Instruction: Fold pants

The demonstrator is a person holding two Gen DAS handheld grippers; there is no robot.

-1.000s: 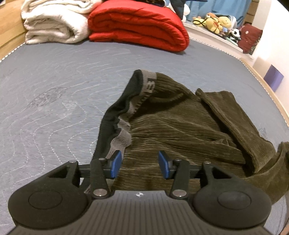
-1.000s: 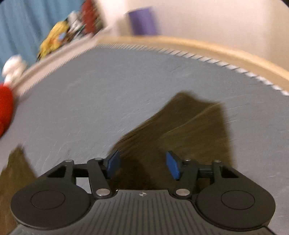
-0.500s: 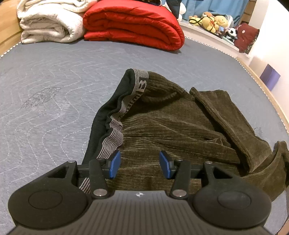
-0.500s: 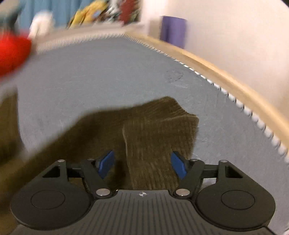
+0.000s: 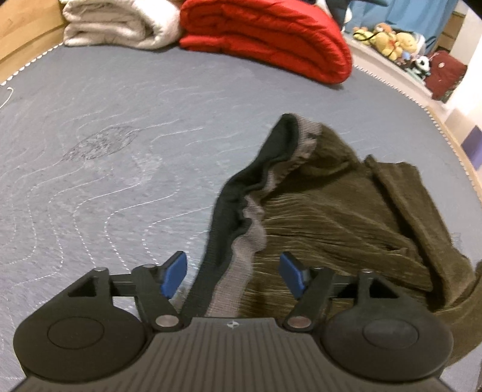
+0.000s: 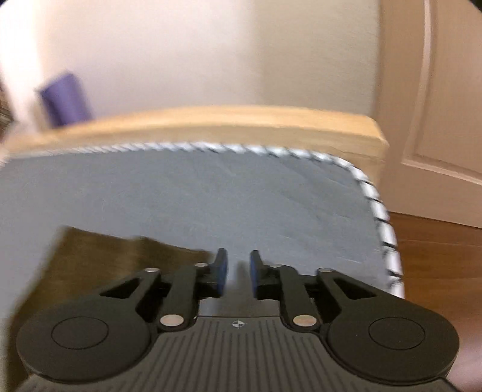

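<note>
I am holding my left gripper [image 5: 233, 276] low over the near edge of the olive-brown corduroy pants [image 5: 340, 217], which are lying rumpled on the grey quilted mattress [image 5: 105, 156]. Its blue-padded fingers [image 5: 174, 273] are standing wide apart, gripping nothing. The pants' grey and black elastic waistband [image 5: 241, 211] is running from the far middle of the left view down toward me and passing between those two fingers, with the left pad over bare mattress and the right pad over the ribbed cloth. The rest of the pants is spreading to the right of this gripper, one leg folded over on the far right.

My right gripper [image 6: 238, 273] is sitting near the mattress's right corner, its fingers [image 6: 221, 271] drawn close together with a narrow gap between them through which I see only grey mattress, so it is holding nothing. A flat piece of the pants [image 6: 99, 256] is lying to the left of this gripper, its edge reaching just beside the left finger; the view is blurred, so I cannot tell whether they are touching.

At the far side of the mattress a folded red quilt [image 5: 265, 36] and a rolled white blanket [image 5: 120, 24] are lying side by side.
</note>
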